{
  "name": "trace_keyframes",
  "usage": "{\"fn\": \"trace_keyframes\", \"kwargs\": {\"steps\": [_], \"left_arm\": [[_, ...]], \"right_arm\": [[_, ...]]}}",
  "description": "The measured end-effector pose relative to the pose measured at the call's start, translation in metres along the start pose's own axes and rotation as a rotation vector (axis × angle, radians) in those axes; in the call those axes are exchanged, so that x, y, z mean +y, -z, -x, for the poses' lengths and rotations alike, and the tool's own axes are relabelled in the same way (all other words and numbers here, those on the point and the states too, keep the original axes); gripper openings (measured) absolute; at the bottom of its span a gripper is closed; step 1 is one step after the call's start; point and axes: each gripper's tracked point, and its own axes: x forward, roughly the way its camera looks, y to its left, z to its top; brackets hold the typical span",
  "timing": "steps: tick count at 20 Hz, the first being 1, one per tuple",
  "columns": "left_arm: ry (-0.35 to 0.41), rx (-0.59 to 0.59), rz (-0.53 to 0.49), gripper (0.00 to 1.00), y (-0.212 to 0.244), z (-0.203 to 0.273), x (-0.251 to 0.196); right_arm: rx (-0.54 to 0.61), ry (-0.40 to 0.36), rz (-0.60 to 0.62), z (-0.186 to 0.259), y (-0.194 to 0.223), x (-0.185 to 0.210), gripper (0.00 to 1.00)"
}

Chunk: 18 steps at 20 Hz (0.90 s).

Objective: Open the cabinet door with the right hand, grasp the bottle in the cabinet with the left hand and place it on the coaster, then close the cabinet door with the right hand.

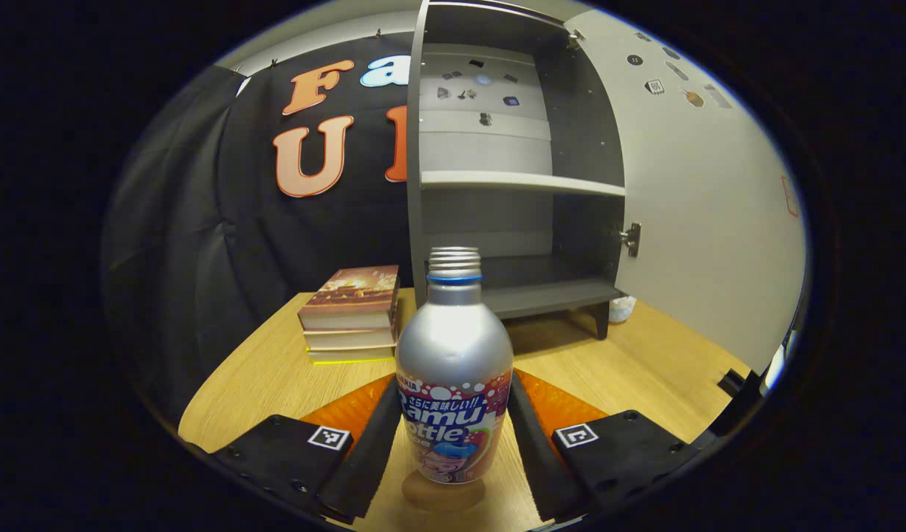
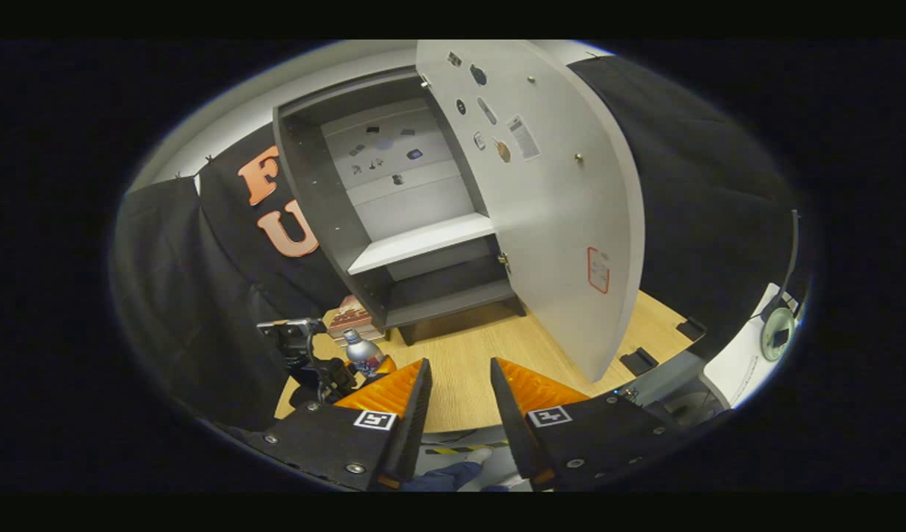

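A silver bottle (image 1: 453, 347) with a colourful label and a bare threaded neck stands upright on a round wooden coaster (image 1: 442, 496) on the table. My left gripper (image 1: 453, 388) is shut on it, one finger against each side of its lower body. Behind it, the dark cabinet (image 1: 523, 185) is open and its shelves are bare. Its pale door (image 2: 556, 222) is swung wide to the right. My right gripper (image 2: 459, 362) hangs open and holds nothing, above the table's front edge and short of the door. From that side, the bottle (image 2: 362, 351) sits at the far left in the other gripper.
A stack of books (image 1: 353, 310) lies on the wooden table (image 1: 645, 362), left of the cabinet. A small white object (image 1: 621, 309) sits by the cabinet's right foot. Black cloth walls the back and left. Floor and gear show beyond the table edge (image 2: 675, 391).
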Motion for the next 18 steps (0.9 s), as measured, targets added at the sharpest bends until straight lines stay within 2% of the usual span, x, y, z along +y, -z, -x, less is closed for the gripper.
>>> {"fn": "trace_keyframes", "kwargs": {"steps": [3, 8, 12, 18], "left_arm": [[-0.019, 0.031, -0.035, 0.86, 0.023, -0.005, 0.003], [-0.039, 0.083, -0.007, 0.86, 0.054, -0.003, 0.013], [-0.029, 0.060, -0.012, 0.86, 0.056, 0.008, 0.013], [-0.045, 0.100, 0.022, 0.86, 0.065, 0.024, 0.015]], "right_arm": [[0.031, 0.000, 0.031, -0.003, 0.006, -0.004, 0.51], [0.099, -0.009, 0.027, 0.003, 0.017, -0.001, 0.51], [0.120, -0.025, 0.040, 0.004, 0.020, 0.001, 0.51], [0.128, -0.055, 0.027, 0.003, 0.022, 0.008, 0.51]]}}
